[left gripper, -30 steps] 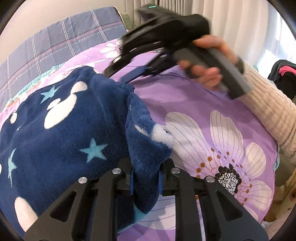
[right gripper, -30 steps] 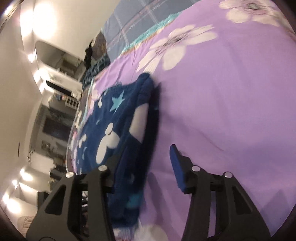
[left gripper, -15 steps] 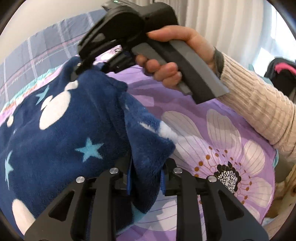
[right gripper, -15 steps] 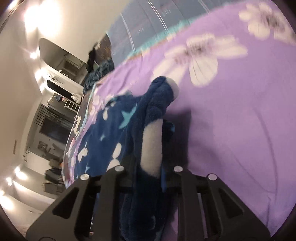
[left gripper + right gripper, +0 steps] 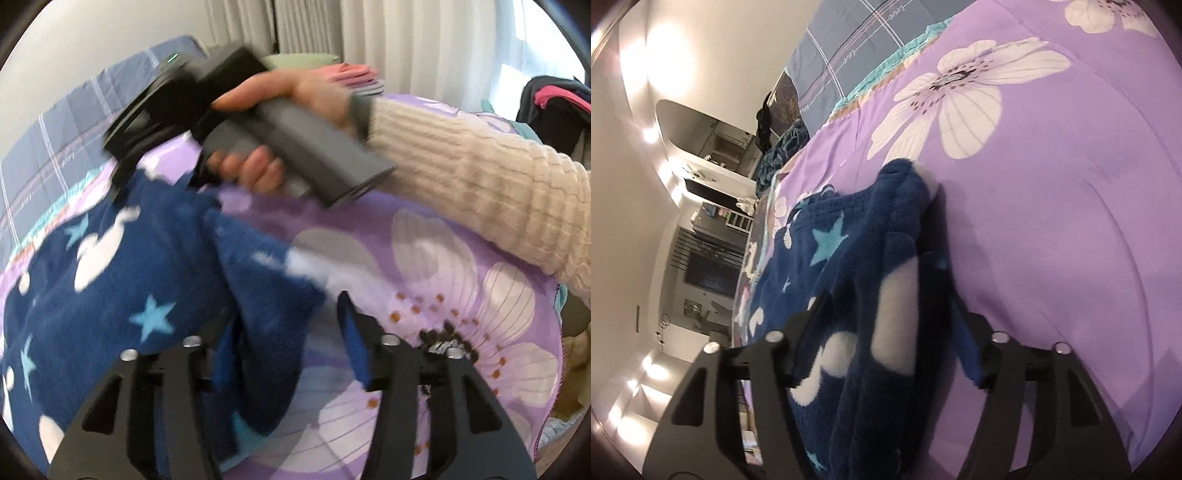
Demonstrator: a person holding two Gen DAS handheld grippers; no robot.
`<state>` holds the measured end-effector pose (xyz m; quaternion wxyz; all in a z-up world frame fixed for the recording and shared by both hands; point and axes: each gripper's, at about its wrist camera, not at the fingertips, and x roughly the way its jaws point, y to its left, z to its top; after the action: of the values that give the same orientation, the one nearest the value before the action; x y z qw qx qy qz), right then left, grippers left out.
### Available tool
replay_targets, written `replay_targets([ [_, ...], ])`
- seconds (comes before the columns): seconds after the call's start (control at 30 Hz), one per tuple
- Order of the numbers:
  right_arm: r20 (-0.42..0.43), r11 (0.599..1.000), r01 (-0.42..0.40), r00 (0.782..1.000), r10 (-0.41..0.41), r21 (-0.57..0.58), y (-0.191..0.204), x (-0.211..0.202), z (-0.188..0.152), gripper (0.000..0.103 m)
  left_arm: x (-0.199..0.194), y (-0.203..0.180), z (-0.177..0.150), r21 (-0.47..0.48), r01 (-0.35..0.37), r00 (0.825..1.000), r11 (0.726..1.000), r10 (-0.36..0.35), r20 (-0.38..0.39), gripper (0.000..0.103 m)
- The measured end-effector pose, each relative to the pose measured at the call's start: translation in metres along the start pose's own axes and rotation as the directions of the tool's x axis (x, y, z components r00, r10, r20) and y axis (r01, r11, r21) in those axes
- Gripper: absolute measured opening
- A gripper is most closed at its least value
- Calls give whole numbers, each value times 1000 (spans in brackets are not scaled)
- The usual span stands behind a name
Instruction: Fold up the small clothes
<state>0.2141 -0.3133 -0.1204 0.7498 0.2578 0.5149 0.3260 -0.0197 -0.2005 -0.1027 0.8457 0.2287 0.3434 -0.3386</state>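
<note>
A navy fleece garment (image 5: 122, 295) with white mouse heads and light blue stars lies on the purple flowered bedspread (image 5: 424, 266). My left gripper (image 5: 288, 347) is open; a folded edge of the garment lies loosely between its jaws, against the left finger. In the right wrist view the garment (image 5: 857, 288) fills the gap of my right gripper (image 5: 886, 328), whose jaws stand wide apart around it. The right gripper also shows in the left wrist view, held in a hand over the garment's far edge.
A grey plaid pillow (image 5: 55, 140) lies at the head of the bed. Folded clothes (image 5: 351, 74) sit by the curtain. A dark bag (image 5: 554, 107) is at the far right. The right wrist view shows the room and a wall (image 5: 628, 203) to the left.
Both grippers were shut on the garment half a second ago; both have now opened. The right gripper has lifted slightly at the garment's far edge.
</note>
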Motion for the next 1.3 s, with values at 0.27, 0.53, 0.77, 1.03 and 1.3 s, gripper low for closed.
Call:
replay_targets([
  [0.27, 142, 979, 94, 988, -69, -181, 43, -15, -2, 20, 6, -1, 6, 13, 31, 999, 999, -31, 25, 27],
  [0.53, 159, 981, 182, 973, -170, -65, -1, 1, 3, 26, 13, -7, -2, 20, 34, 999, 999, -34, 0, 31],
  [0.77, 282, 974, 207, 944, -174, -93, 32, -62, -22, 39, 10, -12, 0, 22, 19, 1000, 1000, -20, 3, 35],
  [1.03, 126, 906, 352, 935, -331, -233, 33, -32, -103, 51, -12, 3, -10, -90, 62, 998, 994, -62, 5, 35],
  [1.3, 229, 852, 485, 868, -441, -198, 62, -36, -108, 55, -101, 52, -77, -309, -34, 995, 951, 62, 84, 46],
])
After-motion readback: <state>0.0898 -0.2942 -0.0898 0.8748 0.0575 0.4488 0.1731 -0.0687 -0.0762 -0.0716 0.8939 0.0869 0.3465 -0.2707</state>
